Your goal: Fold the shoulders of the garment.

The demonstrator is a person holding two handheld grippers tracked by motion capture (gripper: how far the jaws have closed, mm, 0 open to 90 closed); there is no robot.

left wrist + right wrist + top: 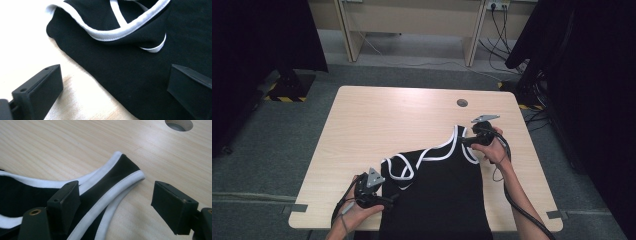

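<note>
A pale wooden table (377,125) with a round cable hole (462,103) stands on grey carpet (272,145). Black curtains (257,35) hang either side, and behind sits a light desk (412,20) with trailing cables (499,45).

No legible text, label, brand, number or sign found in any view. The black top (437,190) with white trim bears no print or tag that can be read, and the table (377,120) surface carries no markings.
</note>
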